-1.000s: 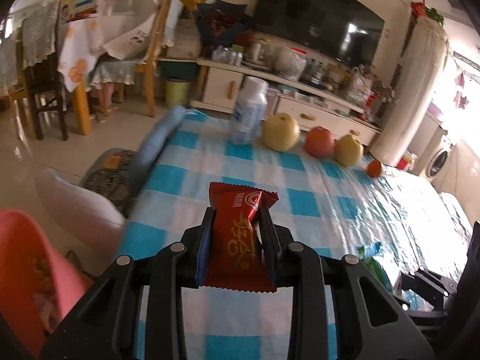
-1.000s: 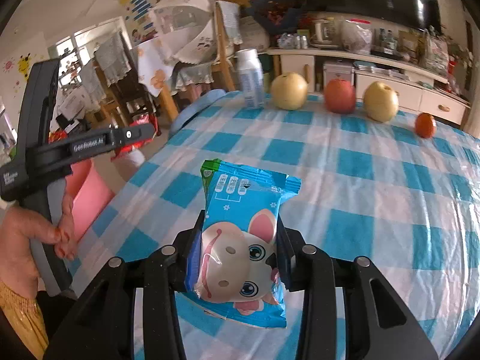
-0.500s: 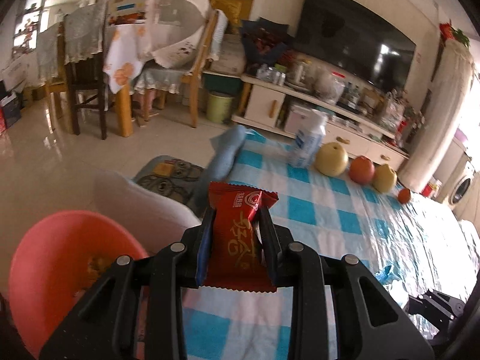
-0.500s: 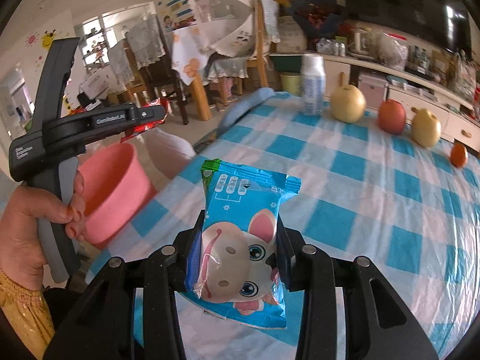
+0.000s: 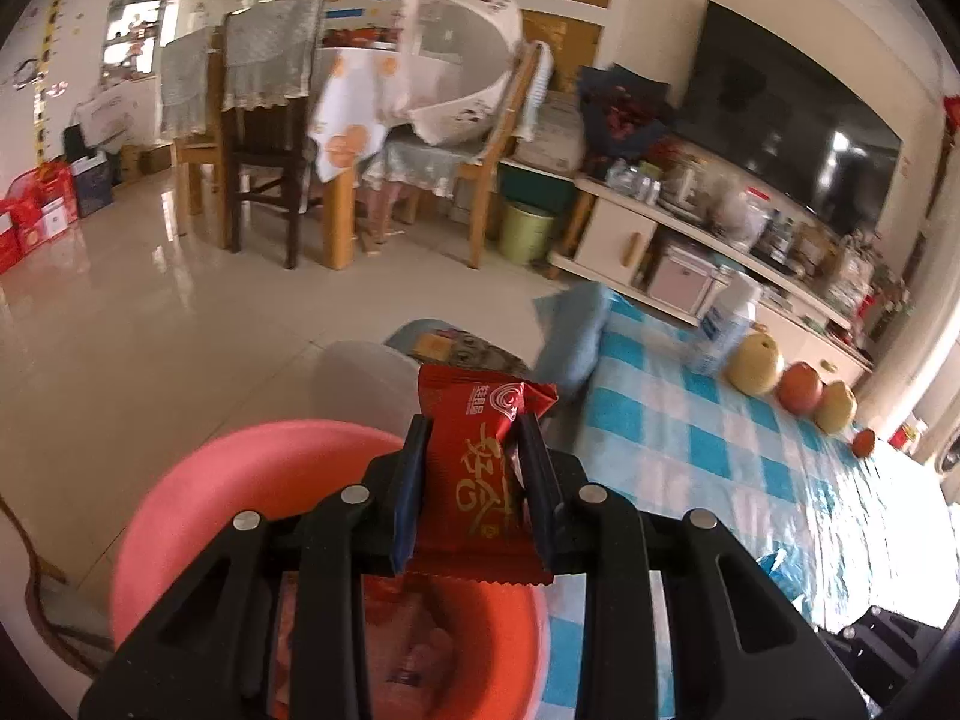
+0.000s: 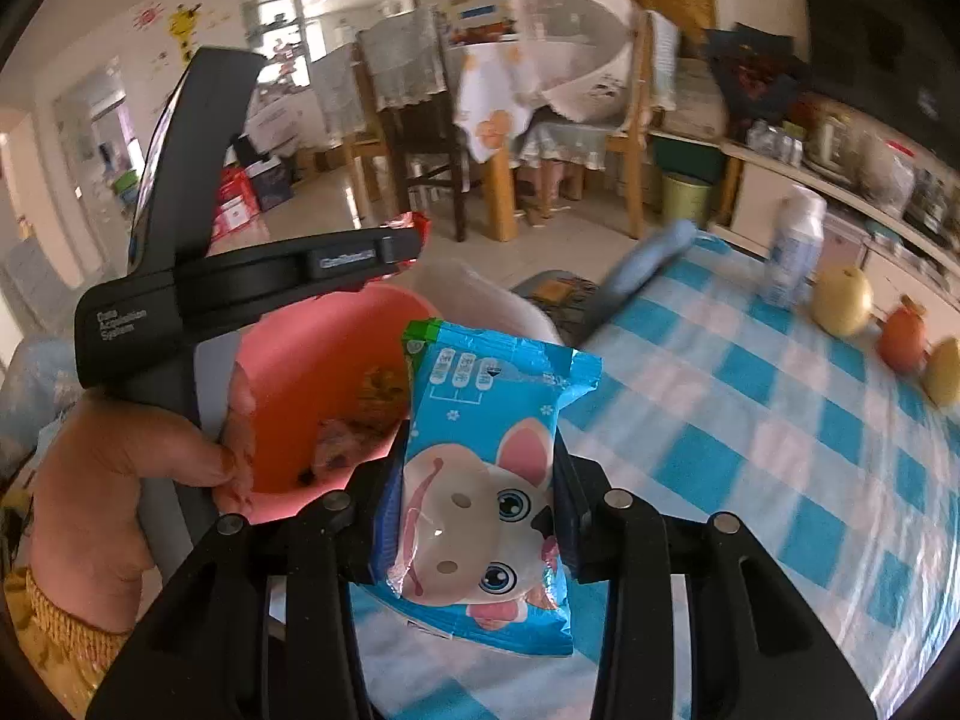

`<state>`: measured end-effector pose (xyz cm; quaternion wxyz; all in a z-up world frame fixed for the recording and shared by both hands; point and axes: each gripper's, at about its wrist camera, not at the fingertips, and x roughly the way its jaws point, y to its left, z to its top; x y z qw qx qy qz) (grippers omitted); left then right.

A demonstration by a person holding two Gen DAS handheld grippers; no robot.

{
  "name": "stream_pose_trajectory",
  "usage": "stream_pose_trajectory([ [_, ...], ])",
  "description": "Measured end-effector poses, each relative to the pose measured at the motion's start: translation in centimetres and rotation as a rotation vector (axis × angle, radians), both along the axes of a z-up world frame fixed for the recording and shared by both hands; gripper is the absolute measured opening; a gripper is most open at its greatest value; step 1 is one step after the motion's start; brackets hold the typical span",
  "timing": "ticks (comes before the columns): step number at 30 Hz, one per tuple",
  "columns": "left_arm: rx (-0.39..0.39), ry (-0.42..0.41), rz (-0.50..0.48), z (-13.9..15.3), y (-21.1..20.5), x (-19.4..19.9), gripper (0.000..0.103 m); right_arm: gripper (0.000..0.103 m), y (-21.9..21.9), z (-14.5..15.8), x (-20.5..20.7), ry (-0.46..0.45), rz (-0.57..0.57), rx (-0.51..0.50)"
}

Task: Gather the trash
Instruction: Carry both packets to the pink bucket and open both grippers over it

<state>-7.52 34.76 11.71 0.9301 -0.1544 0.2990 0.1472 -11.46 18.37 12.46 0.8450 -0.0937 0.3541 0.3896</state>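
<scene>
My left gripper (image 5: 474, 480) is shut on a red snack wrapper (image 5: 480, 468) and holds it above the pink bin (image 5: 252, 480), which has trash inside and stands just off the table's left edge. My right gripper (image 6: 474, 498) is shut on a blue wrapper with a cartoon mouse (image 6: 480, 480), held over the table's near left corner, right of the pink bin (image 6: 324, 384). The left gripper's body (image 6: 240, 276) shows in the right wrist view above the bin, with the red wrapper's tip (image 6: 411, 225) at its front.
A table with a blue checked cloth (image 5: 720, 456) carries a white bottle (image 5: 726, 324), two pears, an apple (image 5: 798, 387) and a small orange along its far edge. A white stool (image 5: 360, 384) stands beyond the bin. Chairs and a dining table stand further back.
Both grippers have swung left from over the table toward the pink bin. The left gripper now holds the red wrapper over the bin. Both grips stay shut.
</scene>
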Motion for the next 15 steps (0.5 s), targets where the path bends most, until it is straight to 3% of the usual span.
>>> stream_pose_trajectory([
  [15, -0.031, 0.002, 0.122, -0.5, 5.5, -2.5, 0.032, 0.042, 7.9, -1.8, -1.0, -0.005, 0.106, -0.059],
])
